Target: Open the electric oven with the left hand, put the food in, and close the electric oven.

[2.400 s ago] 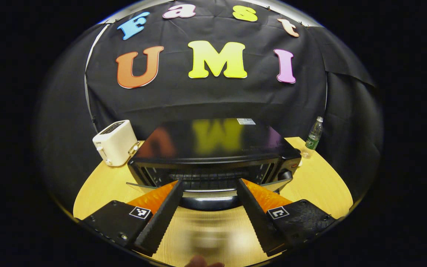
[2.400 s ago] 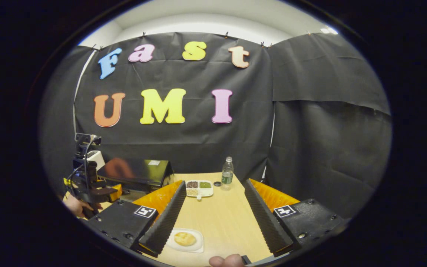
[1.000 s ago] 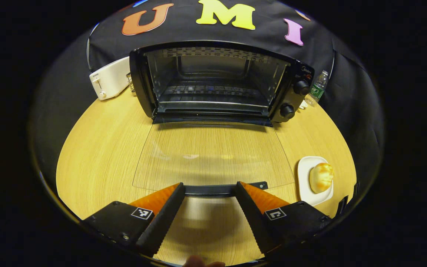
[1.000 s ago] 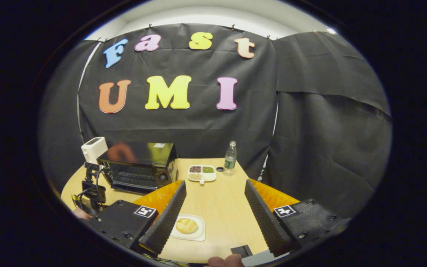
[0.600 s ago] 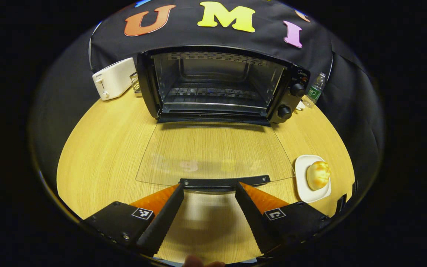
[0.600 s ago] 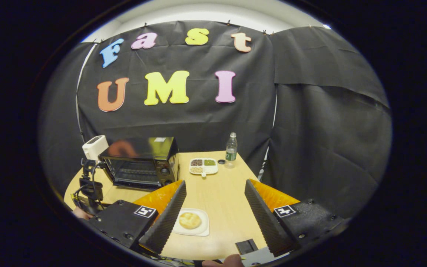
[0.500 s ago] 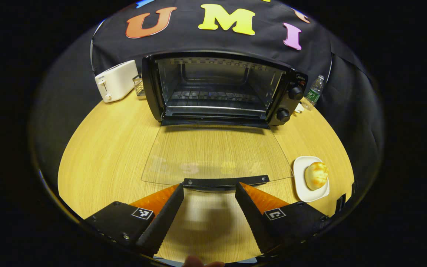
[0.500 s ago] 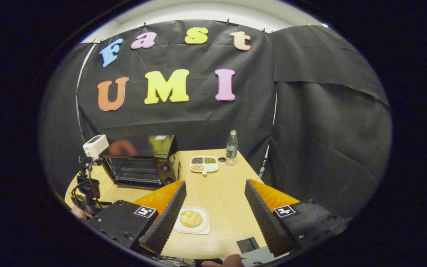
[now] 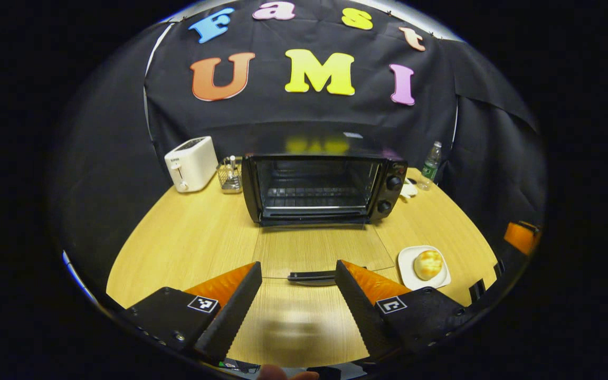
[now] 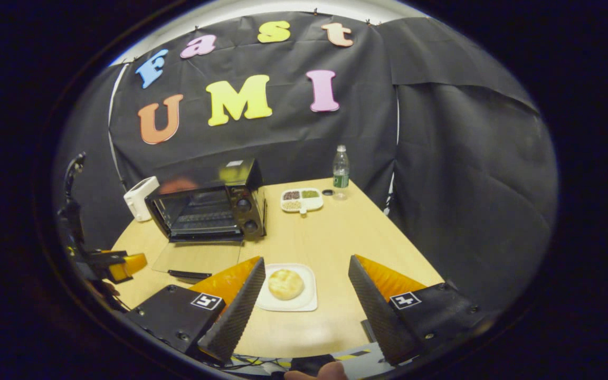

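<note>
The oven [image 9: 321, 182] stands open on the tabletop [image 9: 193, 243], its glass door [image 9: 322, 250] seemingly lying flat, while the left gripper [image 9: 296, 282] hangs wide and empty near the door handle [image 9: 312, 275] and the right gripper [image 10: 304, 295], also wide, frames the bun [image 10: 285, 284] on its plate [image 10: 309, 301].

Both the left claw [image 9: 296, 272] and the right claw [image 10: 306, 266] hover with fingers spread, holding nothing.
</note>
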Action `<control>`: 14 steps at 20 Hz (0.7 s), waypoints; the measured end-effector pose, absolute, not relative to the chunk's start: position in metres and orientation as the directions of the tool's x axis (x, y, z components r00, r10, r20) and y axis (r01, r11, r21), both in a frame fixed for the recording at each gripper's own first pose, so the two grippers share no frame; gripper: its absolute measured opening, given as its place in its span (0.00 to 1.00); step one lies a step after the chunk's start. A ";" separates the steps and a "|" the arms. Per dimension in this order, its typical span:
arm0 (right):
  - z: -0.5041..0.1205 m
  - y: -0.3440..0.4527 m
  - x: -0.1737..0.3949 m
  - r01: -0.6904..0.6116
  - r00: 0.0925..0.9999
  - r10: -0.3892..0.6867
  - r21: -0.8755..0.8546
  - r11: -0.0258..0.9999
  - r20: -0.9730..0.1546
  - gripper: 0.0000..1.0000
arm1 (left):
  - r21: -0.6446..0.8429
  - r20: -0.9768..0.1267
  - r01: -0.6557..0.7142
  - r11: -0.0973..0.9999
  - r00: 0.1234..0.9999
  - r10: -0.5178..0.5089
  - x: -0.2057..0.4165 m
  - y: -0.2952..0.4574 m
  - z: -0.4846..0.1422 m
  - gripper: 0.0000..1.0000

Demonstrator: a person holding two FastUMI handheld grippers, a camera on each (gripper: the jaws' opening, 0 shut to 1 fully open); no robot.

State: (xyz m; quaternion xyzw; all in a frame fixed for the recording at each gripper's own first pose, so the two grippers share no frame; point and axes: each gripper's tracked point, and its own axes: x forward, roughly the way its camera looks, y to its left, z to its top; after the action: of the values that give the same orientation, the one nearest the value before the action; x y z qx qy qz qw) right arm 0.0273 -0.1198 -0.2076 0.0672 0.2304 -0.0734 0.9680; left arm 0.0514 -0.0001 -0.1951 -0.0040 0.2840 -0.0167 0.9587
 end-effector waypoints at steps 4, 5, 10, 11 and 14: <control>-0.245 -0.104 0.034 0.169 0.861 -0.087 0.120 0.978 -0.501 1.00 | 0.019 -0.434 0.031 0.999 0.900 -0.020 0.042 0.009 -0.151 0.93; -0.253 -0.100 0.036 0.169 0.855 -0.083 0.125 0.978 -0.511 1.00 | 0.035 -0.407 0.030 0.999 0.913 -0.013 0.041 0.012 -0.140 0.93; -0.294 -0.088 0.056 0.173 0.831 -0.072 0.133 0.976 -0.551 0.98 | 0.083 -0.322 0.024 0.996 0.947 0.004 0.037 0.021 -0.110 0.94; -0.300 -0.087 0.062 0.172 0.828 -0.072 0.131 0.976 -0.556 0.98 | 0.082 -0.317 0.016 0.996 0.948 0.011 0.035 0.026 -0.106 0.94; -0.322 -0.083 0.079 0.184 0.819 -0.084 0.120 0.976 -0.568 0.98 | 0.069 -0.307 -0.004 0.998 0.951 0.025 0.029 0.030 -0.093 0.94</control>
State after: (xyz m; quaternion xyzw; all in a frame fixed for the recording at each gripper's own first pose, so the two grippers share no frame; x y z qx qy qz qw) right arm 0.0790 -0.0835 -0.3217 0.0851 0.2925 -0.0706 0.9499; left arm 0.0288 0.0301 -0.0927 0.0337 0.1556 0.0074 0.9872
